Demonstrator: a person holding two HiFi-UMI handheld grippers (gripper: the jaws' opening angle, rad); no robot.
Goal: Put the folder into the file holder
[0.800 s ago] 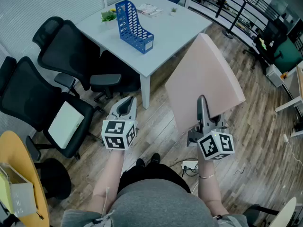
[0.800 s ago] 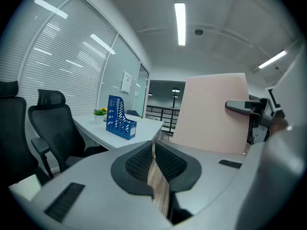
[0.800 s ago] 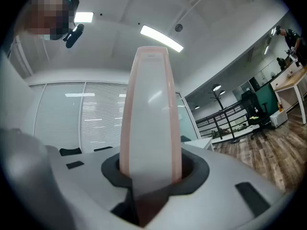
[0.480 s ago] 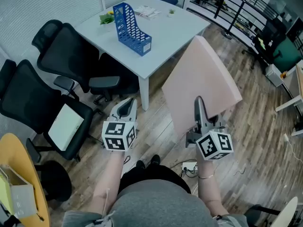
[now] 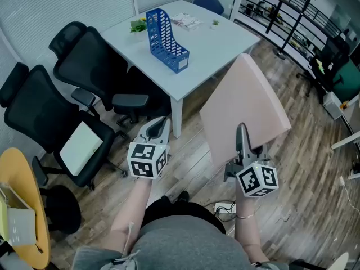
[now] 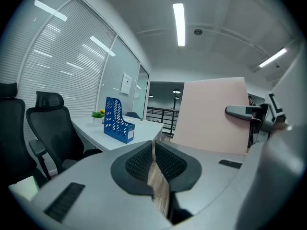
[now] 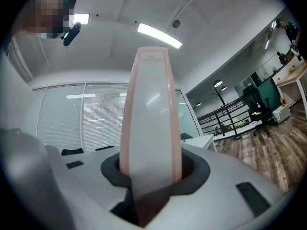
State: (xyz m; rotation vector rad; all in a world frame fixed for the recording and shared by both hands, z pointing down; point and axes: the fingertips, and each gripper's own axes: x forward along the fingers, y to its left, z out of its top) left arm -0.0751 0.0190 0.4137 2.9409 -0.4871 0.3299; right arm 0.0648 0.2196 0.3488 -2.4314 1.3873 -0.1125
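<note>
Right tongs (image 5: 242, 135) are clamped on the pink folder (image 5: 246, 103), pinching it at its lower edge, and the right gripper view confirms it: both pads press on the folder's flat sides, with its pale edge rising straight up between them. That folder is up in the air over the wooden floor (image 5: 306, 151), its broad face tilted, just off the near right side of the white bench (image 5: 222, 38). It's well apart from its target. Over to the left tongs (image 5: 159, 124), and they're pressed together on nothing at all, only a sliver of floor showing between the ribbed pads in the left gripper view. They hover low at the near corner of the bench, pointing towards it. And the blue file holder (image 5: 167, 34) stands upright on the bench top, towards its left side. Behind it sit a small green plant (image 5: 138, 24) and some papers (image 5: 185, 20). Two black office chairs (image 5: 84, 58) crowd the left side of the bench, and the nearer one has a white sheet (image 5: 81, 146) lying on its seat. Down at the left edge, a yellow round table (image 5: 17, 184) peeks into the head view
</note>
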